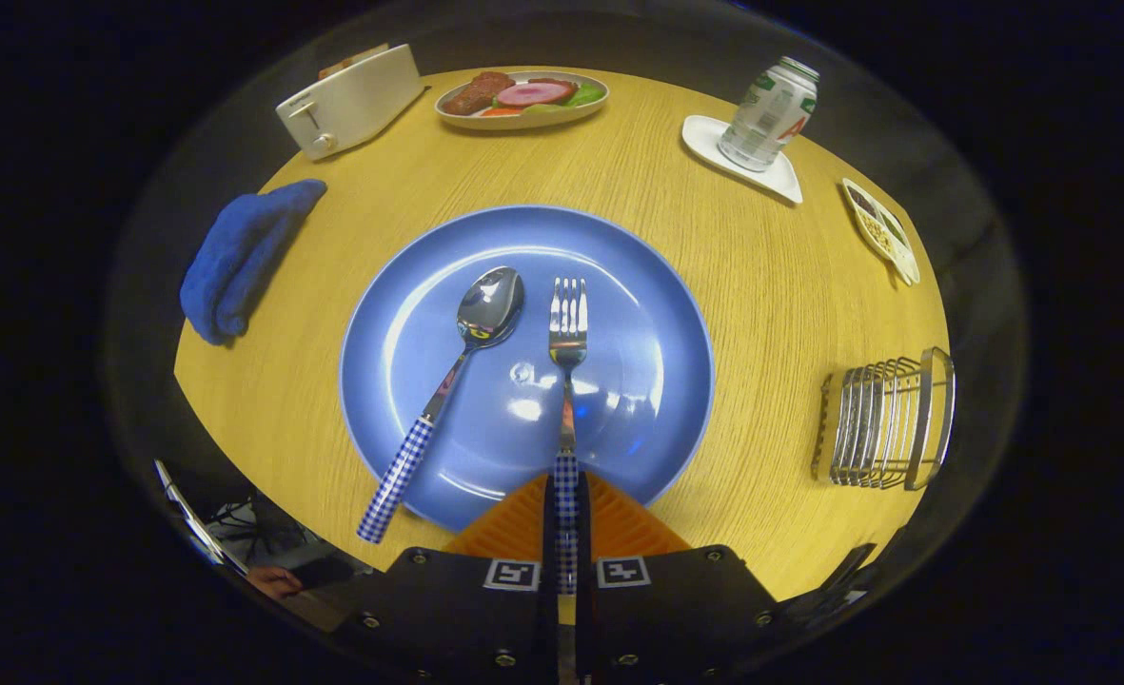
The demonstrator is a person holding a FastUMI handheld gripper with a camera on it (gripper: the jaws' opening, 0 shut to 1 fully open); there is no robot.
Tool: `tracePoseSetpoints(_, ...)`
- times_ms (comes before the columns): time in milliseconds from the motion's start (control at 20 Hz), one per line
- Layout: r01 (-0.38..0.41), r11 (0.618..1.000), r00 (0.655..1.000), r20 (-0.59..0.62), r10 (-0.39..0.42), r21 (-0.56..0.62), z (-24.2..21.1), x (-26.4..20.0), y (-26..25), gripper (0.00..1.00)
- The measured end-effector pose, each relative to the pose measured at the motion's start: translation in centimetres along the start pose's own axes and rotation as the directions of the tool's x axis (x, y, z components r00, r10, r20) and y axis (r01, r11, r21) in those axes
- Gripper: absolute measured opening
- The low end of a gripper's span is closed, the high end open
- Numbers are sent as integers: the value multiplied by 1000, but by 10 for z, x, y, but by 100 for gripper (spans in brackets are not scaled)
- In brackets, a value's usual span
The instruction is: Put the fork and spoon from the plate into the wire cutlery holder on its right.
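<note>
two fingers of the gripper (pixel 566 533) pinch the steel fork's checked handle (pixel 567 495) at the round blue plate's near rim (pixel 371 419); lift it level before swinging to the wire cutlery holder (pixel 890 419) by the desk's right edge. the checked-handled spoon (pixel 447 381) waits on the plate.

Spoon (pixel 466 357) lies left of fork (pixel 567 352) on plate (pixel 647 285), holder (pixel 890 419) right

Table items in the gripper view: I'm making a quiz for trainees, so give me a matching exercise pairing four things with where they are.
Things:
1. fork
2. spoon
3. wire cutlery holder
4. blue cloth

Places:
A. on the table left of the blue plate
B. handle clamped between the gripper fingers
C. on the table right of the plate
D. on the plate, left of the fork

Pairs: 1-B, 2-D, 3-C, 4-A
</note>
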State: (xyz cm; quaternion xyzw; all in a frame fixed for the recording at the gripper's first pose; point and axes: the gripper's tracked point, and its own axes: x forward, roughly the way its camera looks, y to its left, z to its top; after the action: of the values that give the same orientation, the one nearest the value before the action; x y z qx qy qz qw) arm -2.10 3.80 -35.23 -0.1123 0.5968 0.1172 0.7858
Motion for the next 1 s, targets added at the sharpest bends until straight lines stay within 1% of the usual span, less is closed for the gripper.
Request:
tracePoseSetpoints(50, -27, 999, 999, -26, 26, -24, -2, -5, 0, 8)
tracePoseSetpoints(100, -37, 998, 999, -25, 36, -41, -1, -8, -2, 8)
tracePoseSetpoints(200, -23, 995, 999, -29, 20, -98, 3, -21, -16, 8)
tracePoseSetpoints(350, -38, 990, 998, -56, 31, -134, -3, -37, -26, 8)
tracePoseSetpoints(450, -27, 987, 998, -64, 17, -160, -6, -47, -34, 8)
tracePoseSetpoints(600, 7, 973, 998, -58, -21, -230, -10, -64, -50, 8)
tracePoseSetpoints(800, 64, 944, 995, -47, -84, -322, -15, -93, -79, 8)
tracePoseSetpoints(1000, 115, 918, 987, -61, -149, -379, -20, -124, -116, 8)
